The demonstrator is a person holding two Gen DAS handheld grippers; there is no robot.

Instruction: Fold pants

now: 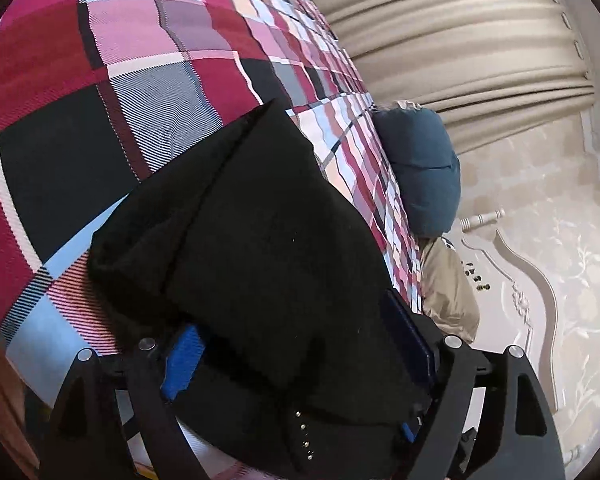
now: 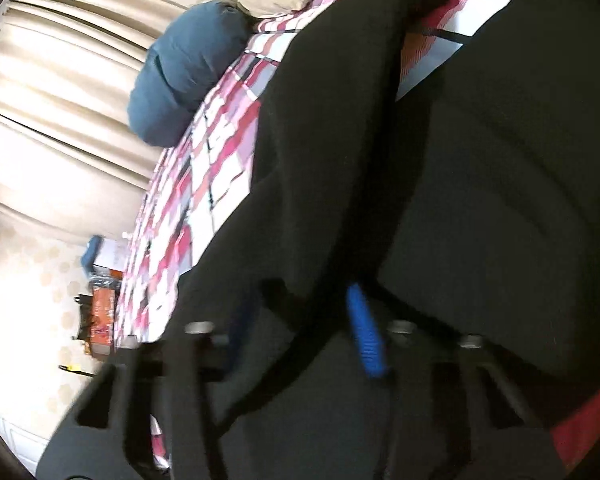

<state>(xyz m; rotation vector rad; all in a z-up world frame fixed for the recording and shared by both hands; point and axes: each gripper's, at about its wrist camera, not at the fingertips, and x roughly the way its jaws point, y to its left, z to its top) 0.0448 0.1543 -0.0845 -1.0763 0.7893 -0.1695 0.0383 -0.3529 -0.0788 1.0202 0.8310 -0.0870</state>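
Observation:
Black pants lie on a red, pink and blue checked bed cover. In the left wrist view a folded end of them drapes over and between the fingers of my left gripper. Its blue pads stand wide apart and do not press the cloth. In the blurred right wrist view the pants fill most of the frame in two dark folds. My right gripper has a ridge of that black cloth bunched between its blue pads, which stand close around it.
A dark blue pillow lies at the bed's edge, with a beige bundle beside it. Cream curtains and a white carved headboard stand beyond. An orange packet and small clutter lie beside the bed.

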